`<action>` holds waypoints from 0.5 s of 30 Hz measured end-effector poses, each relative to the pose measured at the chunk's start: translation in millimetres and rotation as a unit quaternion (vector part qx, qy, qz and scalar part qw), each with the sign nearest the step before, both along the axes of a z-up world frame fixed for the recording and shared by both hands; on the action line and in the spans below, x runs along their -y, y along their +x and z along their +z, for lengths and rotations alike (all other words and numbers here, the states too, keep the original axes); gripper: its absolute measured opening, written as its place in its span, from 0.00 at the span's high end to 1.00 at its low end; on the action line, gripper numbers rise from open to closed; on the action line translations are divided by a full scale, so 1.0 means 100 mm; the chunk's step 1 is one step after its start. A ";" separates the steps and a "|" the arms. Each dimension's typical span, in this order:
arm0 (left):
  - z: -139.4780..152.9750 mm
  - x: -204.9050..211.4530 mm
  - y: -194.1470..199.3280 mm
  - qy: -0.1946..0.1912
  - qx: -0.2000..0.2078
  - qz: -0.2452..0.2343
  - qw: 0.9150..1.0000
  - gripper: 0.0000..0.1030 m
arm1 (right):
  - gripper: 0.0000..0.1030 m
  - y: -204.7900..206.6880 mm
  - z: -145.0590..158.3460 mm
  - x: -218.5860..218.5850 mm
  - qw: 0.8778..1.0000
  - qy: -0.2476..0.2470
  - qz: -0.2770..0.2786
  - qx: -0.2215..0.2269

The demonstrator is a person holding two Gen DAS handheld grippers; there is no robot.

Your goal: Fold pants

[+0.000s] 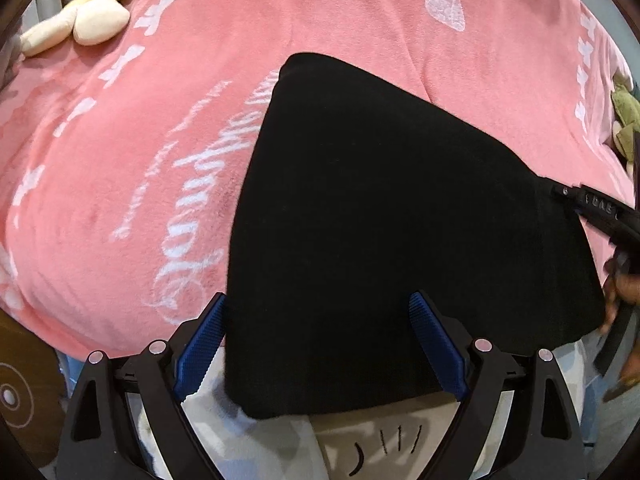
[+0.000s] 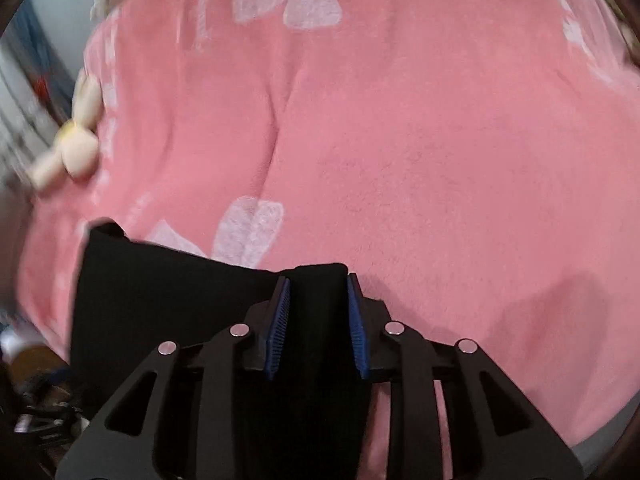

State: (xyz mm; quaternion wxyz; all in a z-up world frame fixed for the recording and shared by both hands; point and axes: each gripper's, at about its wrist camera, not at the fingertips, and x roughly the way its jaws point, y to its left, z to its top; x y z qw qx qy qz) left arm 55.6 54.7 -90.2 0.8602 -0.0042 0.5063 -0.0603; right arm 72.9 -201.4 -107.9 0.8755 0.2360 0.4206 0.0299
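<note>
From the left wrist view, the black, soft-knit folded pants [image 1: 400, 220] lie flat on the pink fleece blanket printed with white script and bows [image 1: 120, 180], which covers a bed; the left gripper [image 1: 320, 344] has its jaws wide apart, straddling the near edge of the cloth and holding nothing; the right gripper [image 1: 600, 216] reaches in at the garment's right edge. A cream plush toy [image 1: 88, 16] sits well apart at the far left, and a green plush toy [image 1: 626, 120] at the right rim; neither blocks the fold.

From the right wrist view, which is blurred, the right gripper [image 2: 316, 308] has its blue-padded jaws clamped on a bunched corner of the pants [image 2: 160, 292], lifted off the blanket [image 2: 440, 160]. By my judgement the garment is already folded at least once, and a further fold or a final straightening is in hand; the next move calls for the left gripper to pinch its edge so both corners travel evenly.
</note>
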 end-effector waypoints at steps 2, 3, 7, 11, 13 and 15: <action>0.02 -0.06 0.02 -0.014 0.000 0.002 1.000 0.15 | 0.38 -0.19 0.18 -0.03 1.000 -0.011 -0.013 0.006; 0.04 -0.10 0.02 -0.025 0.002 0.004 1.000 0.15 | 0.29 -0.35 0.27 -0.03 1.000 -0.010 -0.024 0.017; -0.03 -0.35 0.09 -0.109 -0.010 0.028 0.994 0.11 | 0.21 -0.74 0.12 -0.11 0.999 0.043 0.003 -0.013; -0.28 -0.39 0.20 -0.185 -0.054 0.035 0.981 0.10 | 0.22 -0.83 -0.22 -0.31 0.996 0.059 0.028 -0.058; -0.35 -0.34 0.23 -0.207 -0.057 0.032 0.976 0.13 | 0.40 -0.82 -0.33 -0.38 0.994 0.091 0.032 -0.053; -0.30 -0.29 0.22 -0.203 -0.038 0.020 0.978 0.35 | 0.63 -0.77 -0.27 -0.36 0.991 0.121 0.030 -0.042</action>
